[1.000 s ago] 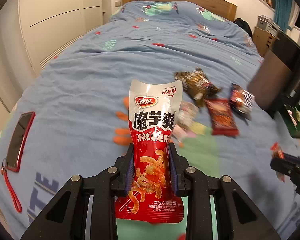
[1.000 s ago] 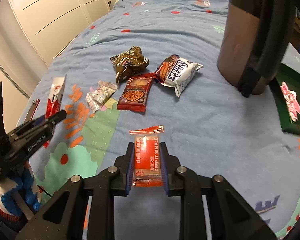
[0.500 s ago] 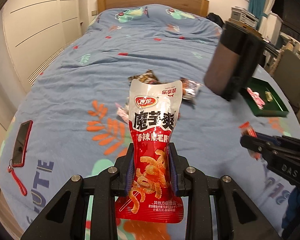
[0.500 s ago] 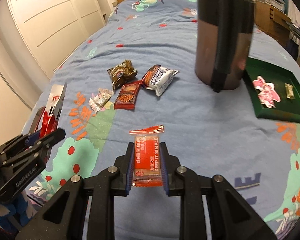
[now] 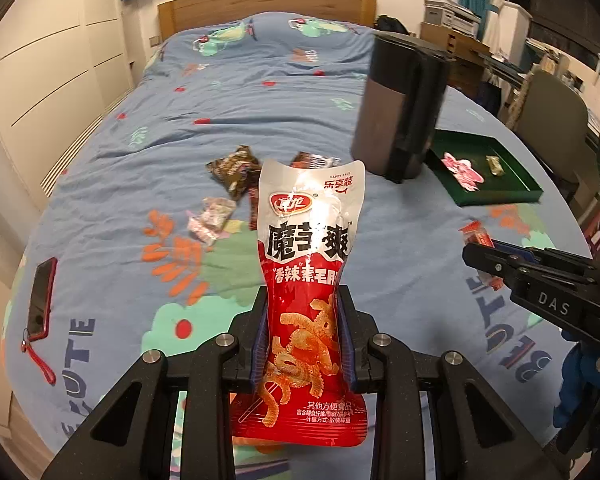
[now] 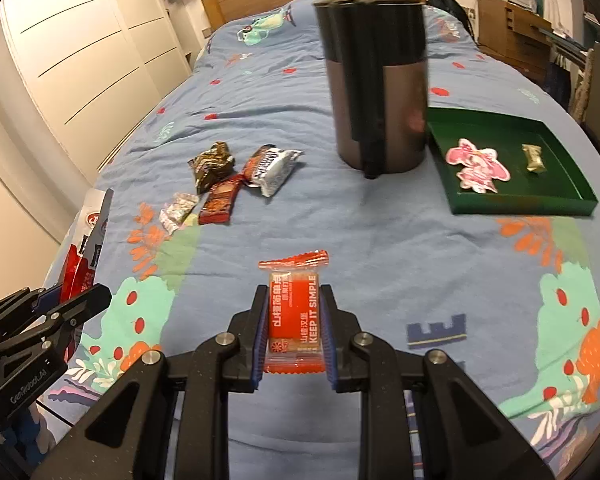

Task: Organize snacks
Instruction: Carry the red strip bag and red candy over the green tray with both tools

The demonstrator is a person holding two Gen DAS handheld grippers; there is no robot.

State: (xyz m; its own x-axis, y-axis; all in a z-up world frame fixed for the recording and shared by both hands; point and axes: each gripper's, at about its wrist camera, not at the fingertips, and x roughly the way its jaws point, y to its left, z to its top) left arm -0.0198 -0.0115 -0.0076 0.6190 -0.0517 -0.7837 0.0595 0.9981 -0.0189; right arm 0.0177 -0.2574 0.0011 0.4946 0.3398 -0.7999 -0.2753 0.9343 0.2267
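Red snack pouch [image 5: 308, 280] upright between left tongs [image 5: 304, 320] (pinched mid-body).

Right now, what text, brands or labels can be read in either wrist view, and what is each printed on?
"魔芋爽", "香辣素毛肚", "乐享装": red and white snack pouch in the left gripper.
"KEEP IT SIMPLE": small orange packet in the right gripper; its Chinese text is unclear.
"DAS": right gripper body, seen from the left wrist.
"GenRobot.AI": left gripper body, seen from the right wrist.
"CUTE": bedspread.
Loose snack wrappers: too blurred to read.
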